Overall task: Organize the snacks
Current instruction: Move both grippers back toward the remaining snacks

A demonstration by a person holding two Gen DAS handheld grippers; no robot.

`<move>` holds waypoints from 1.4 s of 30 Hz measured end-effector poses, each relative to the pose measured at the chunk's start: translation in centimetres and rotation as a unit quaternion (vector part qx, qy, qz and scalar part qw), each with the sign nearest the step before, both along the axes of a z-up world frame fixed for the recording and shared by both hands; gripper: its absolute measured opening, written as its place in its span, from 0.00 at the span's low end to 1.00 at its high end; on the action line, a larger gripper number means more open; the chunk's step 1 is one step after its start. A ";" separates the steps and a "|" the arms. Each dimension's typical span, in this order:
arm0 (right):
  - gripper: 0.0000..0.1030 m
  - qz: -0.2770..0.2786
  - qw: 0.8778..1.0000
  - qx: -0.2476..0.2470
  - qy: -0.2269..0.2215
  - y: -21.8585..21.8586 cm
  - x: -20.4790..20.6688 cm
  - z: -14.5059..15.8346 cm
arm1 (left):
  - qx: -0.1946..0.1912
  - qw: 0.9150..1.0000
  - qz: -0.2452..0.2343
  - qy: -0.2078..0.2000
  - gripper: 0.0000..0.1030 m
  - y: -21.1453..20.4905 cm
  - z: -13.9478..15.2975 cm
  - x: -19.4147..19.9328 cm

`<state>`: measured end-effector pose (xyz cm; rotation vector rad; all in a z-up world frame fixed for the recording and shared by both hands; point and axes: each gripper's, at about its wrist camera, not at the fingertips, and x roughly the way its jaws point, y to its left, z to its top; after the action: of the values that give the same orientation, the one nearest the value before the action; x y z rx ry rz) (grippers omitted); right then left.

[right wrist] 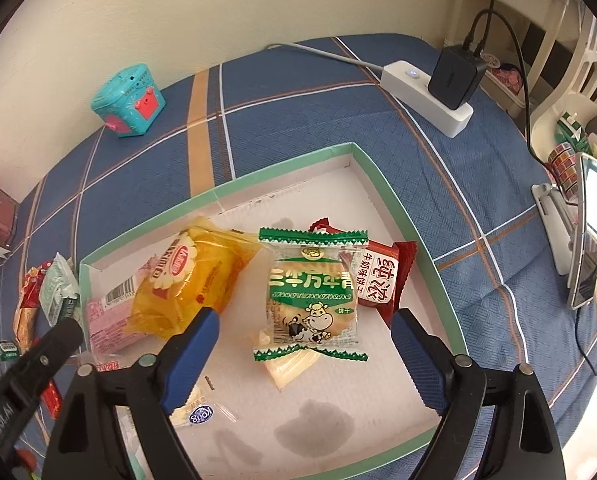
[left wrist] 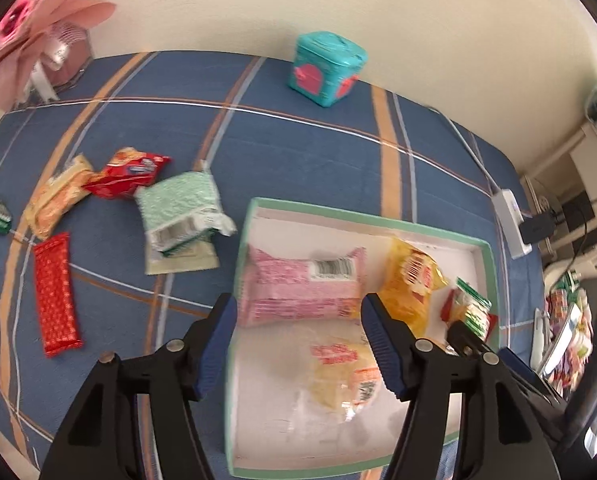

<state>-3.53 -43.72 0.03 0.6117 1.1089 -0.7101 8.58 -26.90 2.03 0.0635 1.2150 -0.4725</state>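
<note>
Left gripper [left wrist: 298, 320] gapes empty over the pink packet [left wrist: 302, 284]; right gripper [right wrist: 304, 340] gapes empty around the cow-print packet [right wrist: 312, 296], which hides most of the brown packet [right wrist: 382, 276] at two o'clock.

a home bedroom: a bed under a blue plaid sheet [right wrist: 298, 92] against a cream wall [left wrist: 258, 8], a white power strip [right wrist: 426, 92] and a teal toy box [left wrist: 328, 68] lying on it.

bedcover [right wrist: 318, 92]: woven cloth, matt | snack packets [right wrist: 312, 292]: glossy plastic | tray [right wrist: 402, 208]: matt card
</note>
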 end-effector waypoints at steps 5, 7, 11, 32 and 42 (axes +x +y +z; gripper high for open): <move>0.87 0.019 1.000 -0.023 -0.002 1.5 0.5 1.4 | 0.005 0.999 0.034 -0.011 0.66 2.7 0.4 1.6; 0.87 0.031 0.999 -0.030 -0.006 2.4 0.9 2.0 | 0.011 0.999 0.042 -0.011 0.66 3.8 0.5 2.3; 0.87 0.058 0.997 -0.040 -0.014 4.4 1.9 2.8 | 0.023 0.997 0.071 -0.015 0.68 7.0 0.5 3.8; 1.00 0.169 0.984 -0.028 -0.039 13.7 7.9 2.8 | 0.010 0.973 0.232 -0.002 0.86 20.6 -0.2 8.4; 1.00 0.188 0.980 -0.004 -0.062 16.0 9.7 1.9 | 0.034 0.967 0.251 -0.016 0.94 22.5 -0.9 8.8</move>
<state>6.20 -27.75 1.96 0.4156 1.0659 -0.3444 17.37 -4.42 1.13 -0.1756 1.1635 0.0143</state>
